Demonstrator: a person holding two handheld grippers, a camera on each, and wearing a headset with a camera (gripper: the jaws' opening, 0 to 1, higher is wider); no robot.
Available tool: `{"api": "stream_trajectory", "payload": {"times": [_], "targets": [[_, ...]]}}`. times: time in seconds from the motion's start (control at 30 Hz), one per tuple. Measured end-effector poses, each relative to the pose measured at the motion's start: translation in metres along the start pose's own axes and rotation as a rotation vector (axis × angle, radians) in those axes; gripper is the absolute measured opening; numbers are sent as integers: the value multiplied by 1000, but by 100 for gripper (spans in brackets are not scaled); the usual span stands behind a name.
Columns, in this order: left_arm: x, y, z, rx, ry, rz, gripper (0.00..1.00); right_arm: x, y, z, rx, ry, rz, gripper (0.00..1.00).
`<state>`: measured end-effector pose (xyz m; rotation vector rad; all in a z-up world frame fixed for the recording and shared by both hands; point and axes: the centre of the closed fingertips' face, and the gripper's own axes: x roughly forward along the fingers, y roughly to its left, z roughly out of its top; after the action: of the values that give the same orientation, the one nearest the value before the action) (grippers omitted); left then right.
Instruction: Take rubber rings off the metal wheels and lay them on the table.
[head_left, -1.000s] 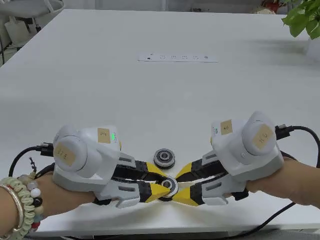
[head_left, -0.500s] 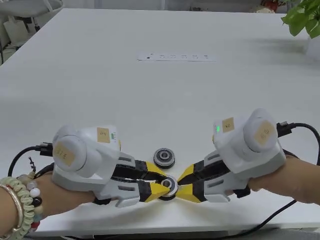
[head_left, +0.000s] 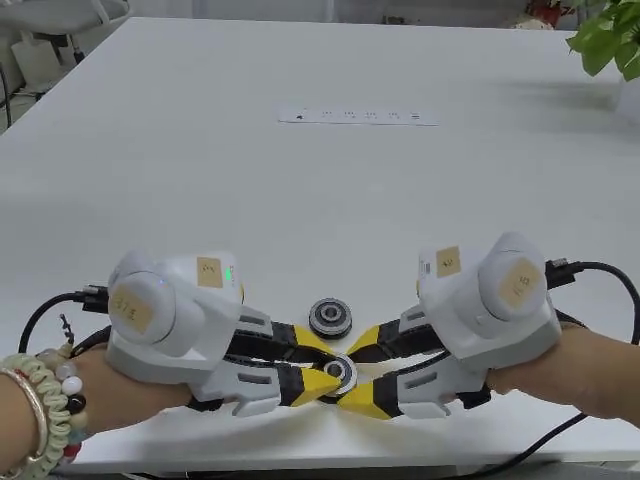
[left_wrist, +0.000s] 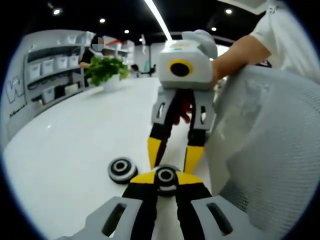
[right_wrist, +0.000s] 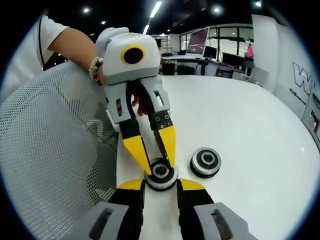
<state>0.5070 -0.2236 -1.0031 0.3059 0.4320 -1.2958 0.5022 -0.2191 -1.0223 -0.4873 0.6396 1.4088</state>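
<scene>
A small metal wheel (head_left: 338, 372) with a dark rubber ring sits just above the table's near edge, and my left gripper (head_left: 333, 370) is shut on it. In the left gripper view the wheel (left_wrist: 166, 176) is pinched between my own yellow tips (left_wrist: 166, 178). My right gripper (head_left: 348, 378) faces it from the right, open, its tips above and below the wheel. The right gripper view has the wheel (right_wrist: 161, 172) in the gap of its own jaws (right_wrist: 161, 184). A second wheel (head_left: 330, 316) (left_wrist: 122, 170) (right_wrist: 205, 162) lies flat on the table just beyond.
A white power strip (head_left: 355, 116) lies far back on the white table (head_left: 300, 200). A green plant (head_left: 610, 35) stands at the back right corner. A mesh chair back (left_wrist: 270, 150) (right_wrist: 50, 140) is close behind the near edge.
The right gripper's jaws closed in on the held wheel half a second ago and have now spread apart again. The left gripper and both wheels have stayed put.
</scene>
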Motion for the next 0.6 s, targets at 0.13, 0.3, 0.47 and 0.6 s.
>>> {"api": "stream_trajectory", "payload": {"times": [0.13,0.3,0.47,0.6], "targets": [[0,0,0,0,-1,0,14,-1,1,-1,-3,6,4,22],[0,0,0,-1,-1,0,14,-2,1,-2,17,9,10,20],[0,0,0,-1,-1,0,14,-6,0,-5,108,2,30,15],[0,0,0,-1,-1,1,14,-7,2,-6,108,4,32,13]]}}
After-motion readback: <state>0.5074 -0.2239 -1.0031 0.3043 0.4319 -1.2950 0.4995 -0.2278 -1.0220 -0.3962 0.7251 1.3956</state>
